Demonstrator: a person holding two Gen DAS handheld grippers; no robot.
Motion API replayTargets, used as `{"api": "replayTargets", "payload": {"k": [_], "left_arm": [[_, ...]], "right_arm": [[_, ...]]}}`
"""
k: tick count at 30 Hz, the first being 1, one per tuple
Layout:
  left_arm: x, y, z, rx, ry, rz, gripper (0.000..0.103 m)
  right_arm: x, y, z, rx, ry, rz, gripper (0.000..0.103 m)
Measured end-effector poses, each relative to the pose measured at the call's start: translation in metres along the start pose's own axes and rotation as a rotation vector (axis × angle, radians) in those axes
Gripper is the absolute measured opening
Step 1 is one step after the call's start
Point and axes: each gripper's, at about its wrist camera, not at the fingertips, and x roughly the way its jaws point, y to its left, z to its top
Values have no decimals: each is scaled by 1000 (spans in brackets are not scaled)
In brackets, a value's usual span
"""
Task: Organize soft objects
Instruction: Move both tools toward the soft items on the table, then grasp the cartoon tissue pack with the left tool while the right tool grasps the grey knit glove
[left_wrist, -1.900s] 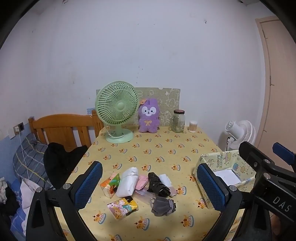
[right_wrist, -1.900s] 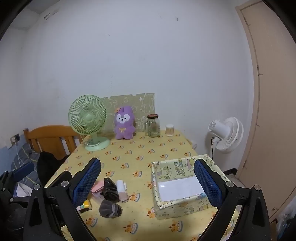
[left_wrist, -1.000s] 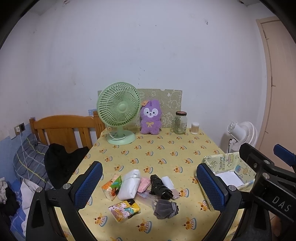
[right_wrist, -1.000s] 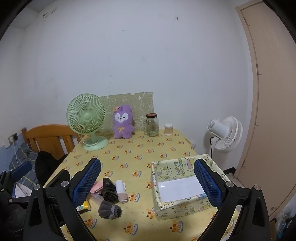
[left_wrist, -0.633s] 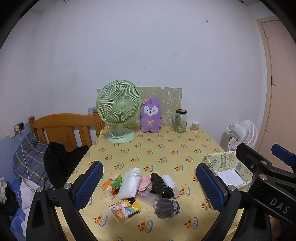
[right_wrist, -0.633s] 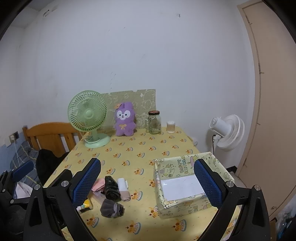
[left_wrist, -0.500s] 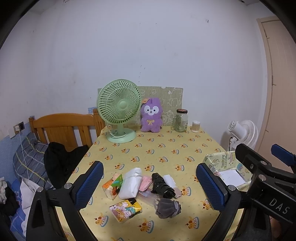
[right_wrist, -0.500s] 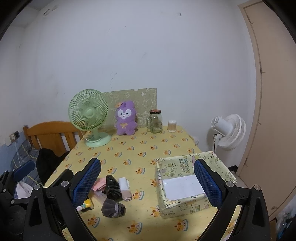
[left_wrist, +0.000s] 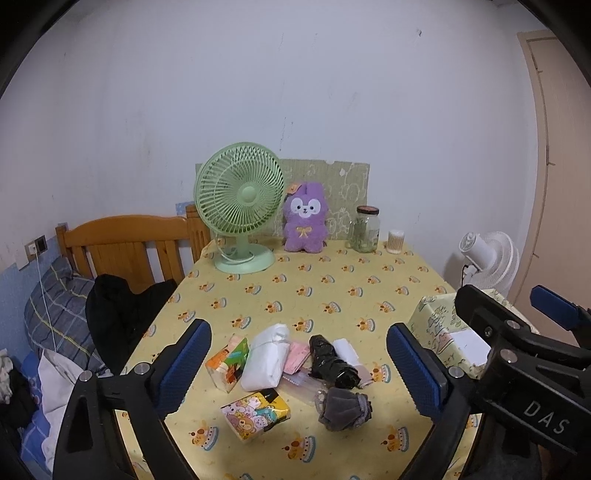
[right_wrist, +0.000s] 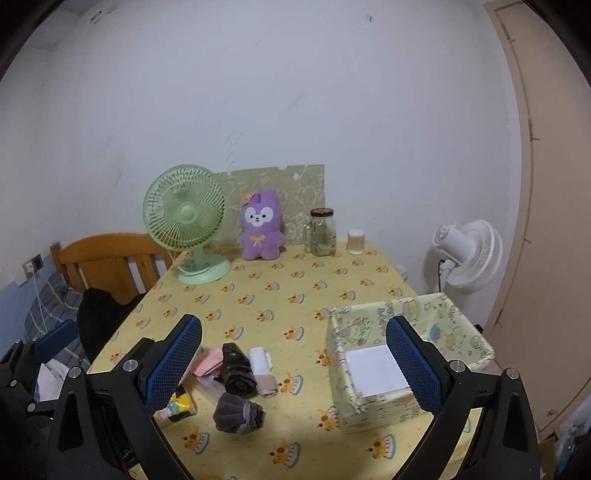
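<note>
Left gripper (left_wrist: 299, 363): blue-padded jaws spread wide and closing slightly, nothing between the pads; it hangs above the pile of soft things near the front of the yellow cake-print tablecloth (left_wrist: 332, 288). Right gripper (right_wrist: 293, 363): jaws spread wide, nothing pinched. Its black arm shows in the left wrist view with "DAS" printed in white.

Pile, all touching or just beside each other: white wrapped soft bundle (left_wrist: 266, 356), orange-green cartoon tissue pack (left_wrist: 227, 363) left of it, yellow cartoon tissue pack (left_wrist: 255, 410) in front, pink folded cloth (left_wrist: 296, 356), black rolled item (left_wrist: 330, 363), white rolled cloth (left_wrist: 345, 350), grey bunched sock (left_wrist: 345, 406) at the front right.

Pale green cartoon-print open box (right_wrist: 402, 354) sits right of the pile, apart from it, white sheet on its floor; print has lettering, too small to read.

Far edge of the table: mint-green desk fan (left_wrist: 240, 203), purple plush bunny (left_wrist: 306, 218), glass jar with dark lid (left_wrist: 365, 229), small cotton-swab tub (left_wrist: 395, 242). White floor fan (right_wrist: 467, 254) stands beyond the table.
</note>
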Motion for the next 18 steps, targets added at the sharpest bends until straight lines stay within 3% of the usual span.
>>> {"api": "replayTargets", "payload": {"k": [7,18], "left_arm": [[12,8,-8,20,7,30,95],[50,27,-32,15,112,18,94]], "right_arm": [[18,13,-10,-12,21,19,96],[58,26,-36,-9,82,47,95]]}}
